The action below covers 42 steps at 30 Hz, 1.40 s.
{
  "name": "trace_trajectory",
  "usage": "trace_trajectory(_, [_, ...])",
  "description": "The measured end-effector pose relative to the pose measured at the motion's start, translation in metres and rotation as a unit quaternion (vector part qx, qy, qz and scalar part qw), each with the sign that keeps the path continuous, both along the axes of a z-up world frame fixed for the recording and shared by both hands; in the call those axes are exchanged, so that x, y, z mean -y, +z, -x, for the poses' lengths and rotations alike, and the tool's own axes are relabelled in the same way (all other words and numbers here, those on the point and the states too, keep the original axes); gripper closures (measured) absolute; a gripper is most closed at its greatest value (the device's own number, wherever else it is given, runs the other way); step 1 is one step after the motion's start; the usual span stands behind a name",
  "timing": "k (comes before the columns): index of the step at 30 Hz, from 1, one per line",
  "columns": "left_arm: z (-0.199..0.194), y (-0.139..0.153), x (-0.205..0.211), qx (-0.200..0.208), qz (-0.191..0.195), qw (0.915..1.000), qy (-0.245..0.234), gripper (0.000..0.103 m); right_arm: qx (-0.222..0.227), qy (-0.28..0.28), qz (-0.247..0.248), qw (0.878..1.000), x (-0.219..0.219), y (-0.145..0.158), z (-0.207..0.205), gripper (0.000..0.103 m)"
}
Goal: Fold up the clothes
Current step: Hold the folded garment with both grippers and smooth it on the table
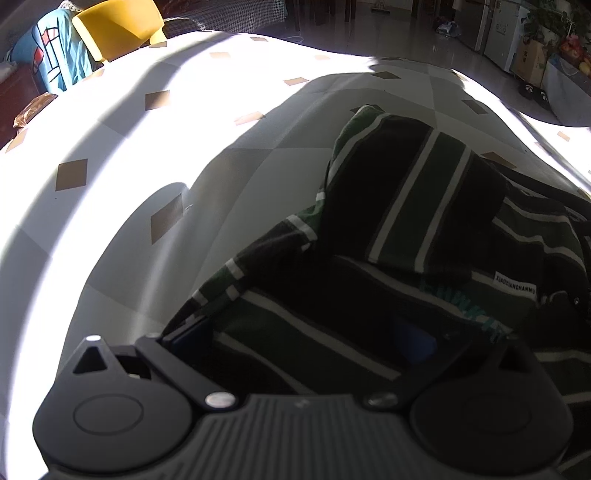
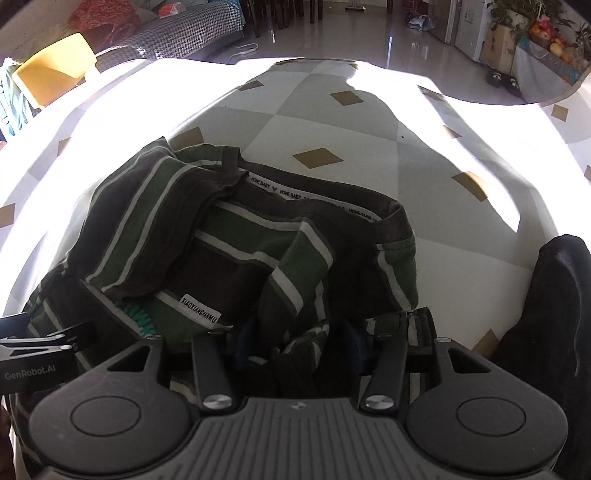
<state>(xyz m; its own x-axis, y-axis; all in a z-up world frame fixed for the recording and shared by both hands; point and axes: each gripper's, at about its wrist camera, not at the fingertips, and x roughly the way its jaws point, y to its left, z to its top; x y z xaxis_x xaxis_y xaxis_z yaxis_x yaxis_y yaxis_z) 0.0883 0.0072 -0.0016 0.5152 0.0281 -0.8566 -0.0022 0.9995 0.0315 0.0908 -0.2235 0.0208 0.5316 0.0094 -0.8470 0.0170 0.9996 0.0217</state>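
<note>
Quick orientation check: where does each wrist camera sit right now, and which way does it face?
Left wrist: on the left gripper, angled down over the striped shirt; jaws wide.
Right wrist: on the right gripper, angled down at the shirt's neckline; bunched fabric between its jaws, left gripper's body at left edge.
Shared: shirt, white label, checkered table, yellow chair.

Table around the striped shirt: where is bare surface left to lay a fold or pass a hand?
Free: the tablecloth beyond the striped shirt's collar to the far edge, and the wide stretch left of the shirt toward the yellow chair. Crowded: the near edge, where both grippers sit over bunched cloth.
</note>
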Motion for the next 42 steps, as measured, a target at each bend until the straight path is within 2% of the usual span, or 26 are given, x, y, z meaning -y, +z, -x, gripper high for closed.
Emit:
trace_trajectory(16, [0.042, 0.003, -0.017, 0.006, -0.028, 0.9988, 0.040, 0.000, 0.015, 0.072, 0.006, 0.997, -0.025, -0.002, 0.011, 0.052])
trace_trajectory(29, [0.064, 0.005, -0.024, 0.003, -0.045, 0.9978, 0.050, 0.000, 0.002, 0.113, -0.007, 0.994, -0.032, -0.001, 0.015, 0.052])
trace_trajectory(31, [0.066, 0.006, -0.024, 0.004, -0.047, 0.9975, 0.052, 0.000, -0.006, 0.114, -0.020, 0.993, -0.027, 0.002, 0.012, 0.052])
trace_trajectory(36, [0.071, 0.009, -0.025, 0.009, -0.059, 0.9962, 0.063, 0.000, -0.016, 0.072, -0.072, 0.995, -0.004, 0.008, 0.011, 0.052])
trace_trajectory(42, [0.073, 0.020, -0.016, 0.035, -0.064, 0.9958, 0.056, 0.000, -0.004, 0.066, -0.076, 0.995, 0.013, 0.019, 0.018, 0.052])
